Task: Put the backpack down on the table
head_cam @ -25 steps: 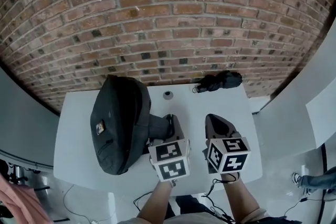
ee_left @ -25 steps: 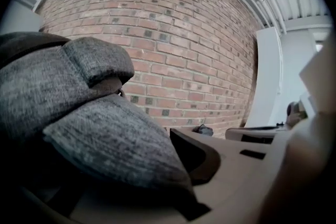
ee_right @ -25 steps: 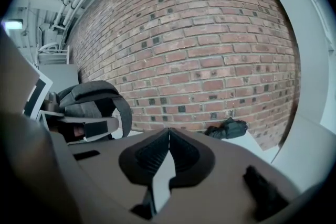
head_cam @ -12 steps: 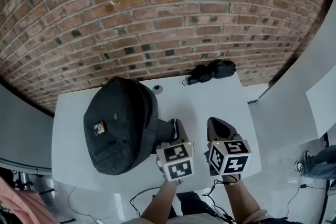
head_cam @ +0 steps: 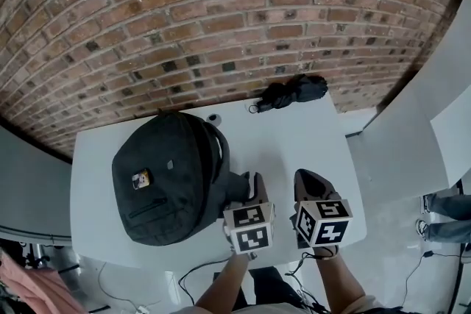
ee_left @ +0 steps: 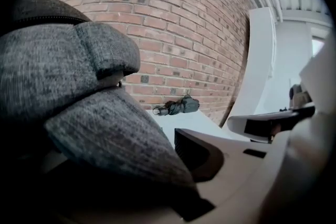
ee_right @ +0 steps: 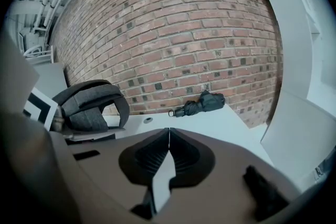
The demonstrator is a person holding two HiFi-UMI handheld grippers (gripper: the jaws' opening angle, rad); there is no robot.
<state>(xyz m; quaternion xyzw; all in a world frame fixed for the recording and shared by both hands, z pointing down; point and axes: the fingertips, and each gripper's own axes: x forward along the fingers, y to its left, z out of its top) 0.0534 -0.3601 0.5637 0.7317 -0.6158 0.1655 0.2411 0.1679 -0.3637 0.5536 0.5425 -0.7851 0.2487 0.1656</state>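
Observation:
A black backpack (head_cam: 165, 180) lies flat on the white table (head_cam: 294, 136), front pocket up. In the left gripper view its grey strap (ee_left: 105, 128) fills the left side. My left gripper (head_cam: 252, 184) is at the backpack's right edge. Its jaws are opening, and the strap still lies between them and hides the left jaw. The right pad stands clear of the cloth. My right gripper (head_cam: 313, 184) hovers over the table to the right of it, shut (ee_right: 169, 131) with nothing in it. From the right gripper view the backpack (ee_right: 89, 105) shows at left.
A folded black umbrella (head_cam: 291, 93) lies at the table's far edge by the brick wall, and both gripper views (ee_right: 202, 103) (ee_left: 176, 106) show it. A small round object (head_cam: 213, 117) sits behind the backpack. White panels stand to the right.
The backpack has gone from standing on its side to lying flat on the table. Both grippers have sunk with it and come nearer the table's front edge.

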